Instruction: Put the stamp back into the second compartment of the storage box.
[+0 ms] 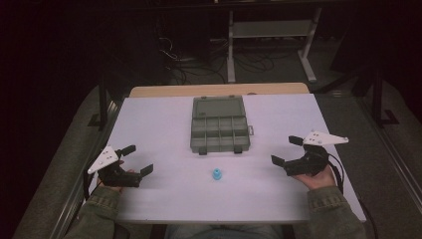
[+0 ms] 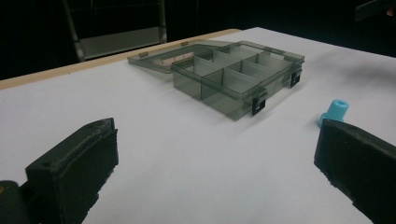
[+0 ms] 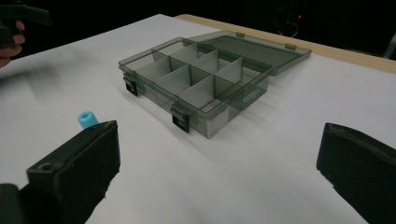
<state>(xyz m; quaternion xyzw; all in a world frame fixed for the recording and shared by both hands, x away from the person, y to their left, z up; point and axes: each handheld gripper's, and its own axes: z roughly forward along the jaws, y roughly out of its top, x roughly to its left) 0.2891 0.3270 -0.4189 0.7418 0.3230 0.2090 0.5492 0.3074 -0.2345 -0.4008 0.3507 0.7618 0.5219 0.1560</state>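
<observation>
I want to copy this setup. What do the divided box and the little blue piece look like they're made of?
The box looks like smoky translucent plastic: its dividers show through the glossy walls. The blue piece seems to be matte opaque plastic or rubber; too small to tell which.

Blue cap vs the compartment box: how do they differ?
The blue cap is small, opaque and bright; the compartment box is far larger, smoky grey and see-through. The blue cap stands as one upright piece; the compartment box lies flat with its lid folded back and its divided cells bare. Both rest on the white table, untouched by either gripper.
</observation>
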